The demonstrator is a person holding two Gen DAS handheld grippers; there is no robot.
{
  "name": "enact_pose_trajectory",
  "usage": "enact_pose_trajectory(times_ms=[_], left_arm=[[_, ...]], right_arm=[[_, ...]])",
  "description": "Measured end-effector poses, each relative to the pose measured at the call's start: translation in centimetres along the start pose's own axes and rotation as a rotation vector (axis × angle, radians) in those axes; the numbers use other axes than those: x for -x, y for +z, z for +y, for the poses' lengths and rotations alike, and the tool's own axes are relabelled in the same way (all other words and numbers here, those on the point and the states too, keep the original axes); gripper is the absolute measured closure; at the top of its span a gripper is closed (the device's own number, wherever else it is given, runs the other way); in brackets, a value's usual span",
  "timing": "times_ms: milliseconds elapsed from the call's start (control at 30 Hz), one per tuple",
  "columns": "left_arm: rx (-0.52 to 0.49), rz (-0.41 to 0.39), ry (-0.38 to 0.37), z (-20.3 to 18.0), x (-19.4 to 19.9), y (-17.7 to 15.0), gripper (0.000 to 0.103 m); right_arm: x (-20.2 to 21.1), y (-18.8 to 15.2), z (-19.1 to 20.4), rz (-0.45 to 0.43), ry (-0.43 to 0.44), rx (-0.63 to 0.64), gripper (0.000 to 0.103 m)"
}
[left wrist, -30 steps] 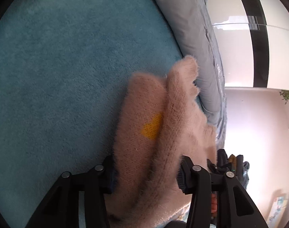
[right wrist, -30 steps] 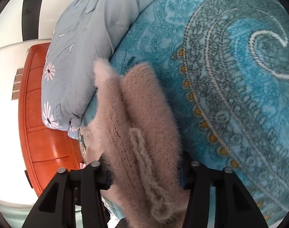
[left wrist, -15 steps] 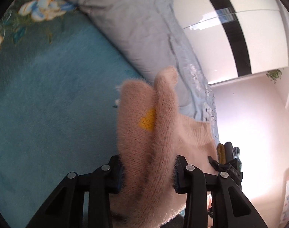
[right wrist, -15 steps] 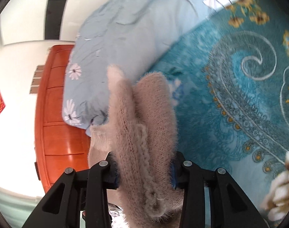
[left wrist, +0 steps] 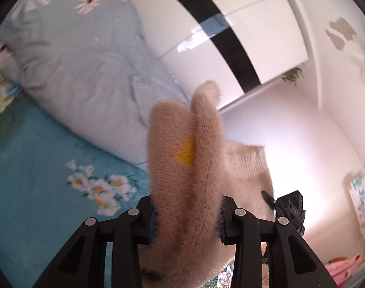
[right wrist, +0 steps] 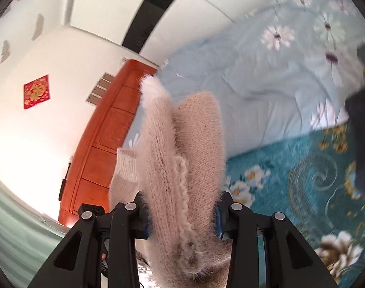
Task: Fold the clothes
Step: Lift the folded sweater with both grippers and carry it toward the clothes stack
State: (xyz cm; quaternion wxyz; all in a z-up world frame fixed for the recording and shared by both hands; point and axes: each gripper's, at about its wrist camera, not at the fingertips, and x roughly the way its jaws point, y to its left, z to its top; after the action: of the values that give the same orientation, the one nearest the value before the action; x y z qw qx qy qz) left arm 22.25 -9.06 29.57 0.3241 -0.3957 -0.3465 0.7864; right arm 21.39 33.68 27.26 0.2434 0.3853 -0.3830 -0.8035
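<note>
A fuzzy beige knitted sweater (left wrist: 182, 175) with a small yellow patch is bunched between the jaws of my left gripper (left wrist: 186, 218), which is shut on it and holds it up above the bed. The same sweater (right wrist: 182, 168) fills my right gripper (right wrist: 182, 216), which is shut on another thick fold of it. The other gripper (left wrist: 288, 208) shows to the right in the left wrist view, behind the sweater. The sweater's lower part is hidden below both views.
A teal flowered bedspread (left wrist: 38, 192) lies below, also in the right wrist view (right wrist: 302, 180). A pale blue flowered duvet (left wrist: 81, 67) is piled behind it. An orange wooden cabinet (right wrist: 105, 144) and white wall stand beyond. A dark object (right wrist: 362, 132) sits at far right.
Both grippers have lifted and tilted upward with the sweater held in them. The views now show the duvet, wall and cabinet instead of mostly bedspread.
</note>
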Motion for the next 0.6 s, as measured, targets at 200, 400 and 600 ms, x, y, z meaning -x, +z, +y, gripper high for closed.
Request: enact_pose_trajectory(times_ms=[200,400,600], left_arm=[[-0.133,0.054,-0.062,-9.5,-7.3,2.9,0.063],[-0.214,0.157,-0.147,-16.8,-11.4,1.7,0.063],[-0.240,0.290,-0.229,-21.9,-18.9,-1.1,0.063]], right_arm=[[8.2,3.0,1.0,-0.117,-0.002,0.058,0.064],[16.6,3.6,-1.7,-0.205,-0.034,0.069,0.064],[24.4,5.4,-7.4,-0.277,-0.133,0.009,0.064]])
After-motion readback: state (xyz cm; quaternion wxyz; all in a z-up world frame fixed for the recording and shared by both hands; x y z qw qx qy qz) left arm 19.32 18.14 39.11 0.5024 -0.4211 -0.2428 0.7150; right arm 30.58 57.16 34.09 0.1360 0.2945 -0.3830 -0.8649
